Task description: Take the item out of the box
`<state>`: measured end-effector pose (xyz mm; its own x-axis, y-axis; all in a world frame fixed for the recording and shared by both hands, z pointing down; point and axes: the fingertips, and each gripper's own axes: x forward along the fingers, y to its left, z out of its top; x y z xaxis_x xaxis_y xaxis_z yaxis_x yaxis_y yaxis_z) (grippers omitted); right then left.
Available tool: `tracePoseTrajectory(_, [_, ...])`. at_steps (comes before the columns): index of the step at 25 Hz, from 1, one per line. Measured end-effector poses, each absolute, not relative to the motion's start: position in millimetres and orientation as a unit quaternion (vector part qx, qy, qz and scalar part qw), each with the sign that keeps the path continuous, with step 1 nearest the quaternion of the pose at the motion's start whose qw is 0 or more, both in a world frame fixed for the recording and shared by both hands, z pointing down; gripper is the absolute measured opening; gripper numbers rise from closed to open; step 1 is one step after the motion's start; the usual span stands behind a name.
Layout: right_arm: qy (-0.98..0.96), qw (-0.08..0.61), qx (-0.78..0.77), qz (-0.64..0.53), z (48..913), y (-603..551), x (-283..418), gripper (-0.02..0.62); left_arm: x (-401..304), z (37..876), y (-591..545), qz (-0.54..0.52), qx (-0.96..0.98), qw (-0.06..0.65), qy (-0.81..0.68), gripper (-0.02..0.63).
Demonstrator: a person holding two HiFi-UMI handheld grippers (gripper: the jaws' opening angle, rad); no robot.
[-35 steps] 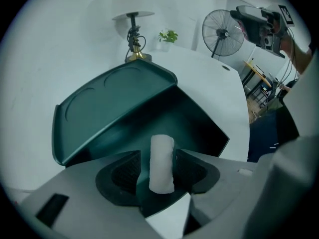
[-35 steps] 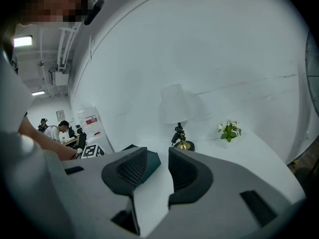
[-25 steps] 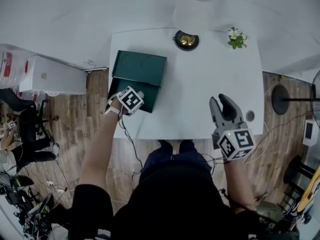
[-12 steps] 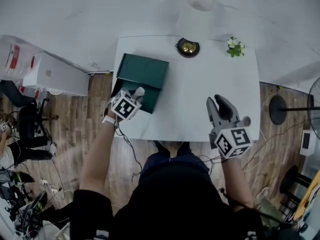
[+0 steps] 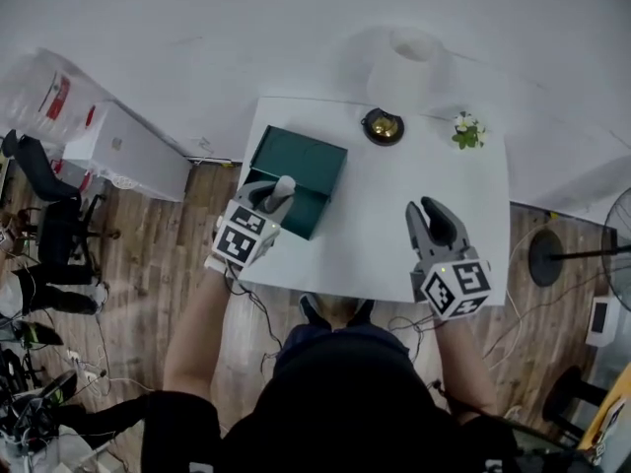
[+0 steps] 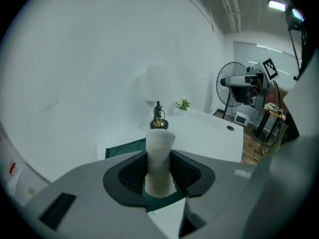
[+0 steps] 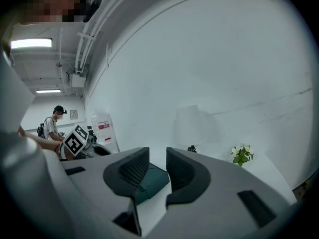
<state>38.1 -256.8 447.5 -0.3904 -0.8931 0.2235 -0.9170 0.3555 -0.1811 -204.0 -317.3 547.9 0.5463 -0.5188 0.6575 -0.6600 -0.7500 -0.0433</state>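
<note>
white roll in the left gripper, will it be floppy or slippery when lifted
Likely holds shape: the white roll stands upright between the pads without sagging. Its matte, uneven surface suggests soft cloth or paper, so likely grippy. Being round, it may roll if laid down.

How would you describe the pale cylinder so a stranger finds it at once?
Find the white rectangular table; at its left edge lies a dark green rectangular box. Over the box's near end, the left gripper clamps a pale cylinder, the only thing held between jaws.

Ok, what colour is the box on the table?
Dark green; the rectangular box shows best in the head view.
</note>
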Motion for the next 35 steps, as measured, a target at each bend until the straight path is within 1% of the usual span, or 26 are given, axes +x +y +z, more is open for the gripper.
tracePoseTrajectory(7, [-0.832, 0.027, 0.542, 0.113, 415.9, -259.4, 28.6, 0.106, -197.5, 477.1, -307.6, 0.254, 0.889, 0.082, -0.372, 0.133])
tracePoseTrajectory(14, [-0.837, 0.0, 0.543, 0.074, 376.5, -266.7, 22.9, 0.102, -200.7, 405.3, -297.4, 0.158, 0.899, 0.076, -0.402, 0.133])
tracePoseTrajectory(18, [-0.837, -0.019, 0.545, 0.046, 352.3, -269.8, 25.6, 0.076, -206.8, 359.9, -294.0, 0.094, 0.896, 0.058, -0.43, 0.133])
tracePoseTrajectory(23, [-0.833, -0.048, 0.552, 0.002, 313.3, -273.1, 31.2, 0.017, -213.8, 308.1, -288.4, 0.02, 0.885, 0.032, -0.464, 0.133])
tracePoseTrajectory(25, [-0.829, -0.056, 0.557, -0.012, 301.0, -270.5, 34.1, 0.006, -213.5, 293.4, -282.7, -0.002, 0.883, 0.025, -0.469, 0.133])
tracePoseTrajectory(31, [-0.831, -0.071, 0.549, -0.051, 273.9, -267.9, 28.7, 0.005, -216.2, 257.8, -277.9, -0.056, 0.878, 0.007, -0.476, 0.133])
tracePoseTrajectory(35, [-0.831, -0.059, 0.548, -0.07, 274.6, -262.4, 27.5, 0.005, -219.0, 254.7, -272.8, -0.077, 0.871, 0.009, -0.484, 0.133])
